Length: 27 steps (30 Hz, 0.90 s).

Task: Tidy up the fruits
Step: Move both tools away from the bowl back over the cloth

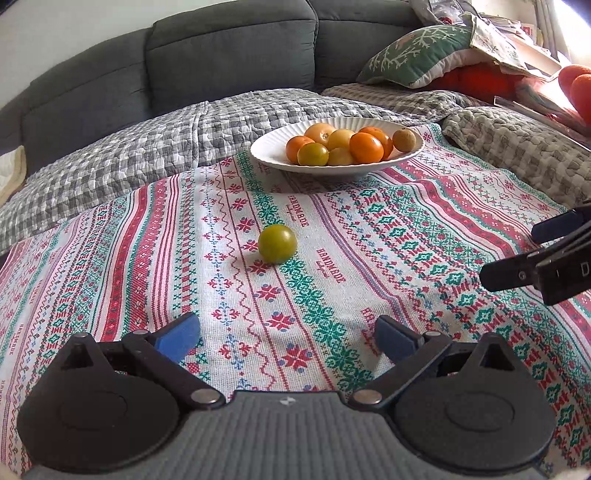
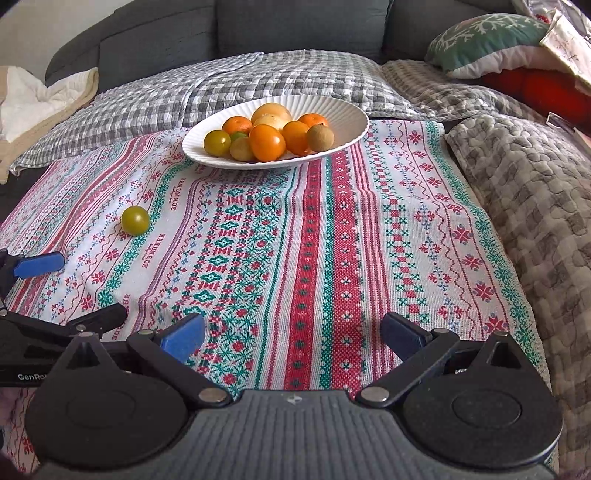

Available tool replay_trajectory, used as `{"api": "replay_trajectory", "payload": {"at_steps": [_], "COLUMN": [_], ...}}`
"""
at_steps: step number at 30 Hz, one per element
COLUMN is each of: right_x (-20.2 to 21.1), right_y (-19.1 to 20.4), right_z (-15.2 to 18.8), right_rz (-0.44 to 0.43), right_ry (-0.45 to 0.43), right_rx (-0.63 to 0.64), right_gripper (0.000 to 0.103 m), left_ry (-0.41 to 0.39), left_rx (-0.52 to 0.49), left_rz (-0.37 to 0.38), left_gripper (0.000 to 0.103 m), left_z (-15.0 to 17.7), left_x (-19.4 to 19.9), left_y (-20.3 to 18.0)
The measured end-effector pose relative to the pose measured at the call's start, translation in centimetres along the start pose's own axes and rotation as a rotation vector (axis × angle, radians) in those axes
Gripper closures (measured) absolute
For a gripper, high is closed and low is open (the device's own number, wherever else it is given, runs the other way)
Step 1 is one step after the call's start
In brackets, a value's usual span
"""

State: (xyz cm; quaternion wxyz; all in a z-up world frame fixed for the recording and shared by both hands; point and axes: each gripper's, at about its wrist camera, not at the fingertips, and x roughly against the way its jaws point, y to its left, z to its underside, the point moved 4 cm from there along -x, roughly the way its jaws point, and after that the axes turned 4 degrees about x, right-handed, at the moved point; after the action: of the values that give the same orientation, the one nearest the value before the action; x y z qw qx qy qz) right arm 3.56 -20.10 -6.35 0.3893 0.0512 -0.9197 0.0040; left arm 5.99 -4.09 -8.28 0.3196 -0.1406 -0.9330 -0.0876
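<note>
Only the right wrist view showed a crumpled cream and white blanket [image 2: 40, 99] at the far left against the dark grey fabric sofa [image 2: 288, 26]; only the left wrist view showed two round orange knitted balls [image 1: 576, 83] at the far right edge.

A single round green-yellow tomato [image 1: 277, 243] lay alone on the red, green and white patterned woven cloth [image 1: 369, 258], well apart from the white ribbed shallow plate [image 1: 269, 147]. That plate stood at the cloth's far edge and held a heap of orange, yellow and greenish fruits [image 1: 341, 144], with a small brown round fruit [image 1: 404, 139] at its right rim. A grey checked quilt [image 1: 147, 147] lay behind the cloth, and a green cushion with white branch pattern [image 1: 413, 55] sat at the right.

Nothing lay between the left gripper [image 1: 288, 338] and the tomato. Its blue-padded fingers [image 1: 179, 339] were spread wide, holding nothing, low over the cloth. The right gripper [image 2: 293, 336] hovered further right, fingers likewise spread and empty, pointing toward the plate.
</note>
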Motion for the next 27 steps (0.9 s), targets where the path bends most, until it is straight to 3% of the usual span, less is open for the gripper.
{"api": "replay_trajectory", "payload": {"at_steps": [5,9,12,17,19,22,24,27], "right_x": [0.4,0.6,0.7,0.5,0.4,0.3,0.3,0.7], "right_y": [-0.3,-1.3,-1.9,-2.2,-2.0,-1.6,-1.4,-0.8], "right_z": [0.6,0.4,0.2,0.3,0.3,0.3,0.2,-0.3], "right_rz": [-0.008,-0.011,0.000,0.027,0.029,0.027,0.036,0.009], "right_ry": [0.006,-0.004,-0.013,-0.007,-0.004,0.002,0.005,-0.007], "right_rx": [0.043,-0.013,-0.041,-0.052,-0.047,-0.040,-0.043,-0.075], "right_gripper": [0.001,0.001,0.002,0.003,0.004,0.005,0.007,0.009], "left_ry": [0.020,0.051,0.091,0.083,0.084,0.114,0.108,0.142], "left_rx": [0.066,0.134,0.205,0.180,0.198,0.319,0.319,0.281], "left_rz": [-0.024,-0.100,-0.112,-0.116,-0.148,-0.172,-0.168,-0.144], "left_gripper": [0.009,0.009,0.010,0.010,0.010,0.010,0.017,0.018], "left_z": [0.2,0.1,-0.2,-0.8,-1.0,-1.6,-2.5,-3.0], "left_x": [0.1,0.3,0.5,0.3,-0.4,-1.4,-1.7,-2.0], "left_y": [-0.7,-1.5,-2.6,-4.0,-3.7,-2.4,-2.0,-0.2]}}
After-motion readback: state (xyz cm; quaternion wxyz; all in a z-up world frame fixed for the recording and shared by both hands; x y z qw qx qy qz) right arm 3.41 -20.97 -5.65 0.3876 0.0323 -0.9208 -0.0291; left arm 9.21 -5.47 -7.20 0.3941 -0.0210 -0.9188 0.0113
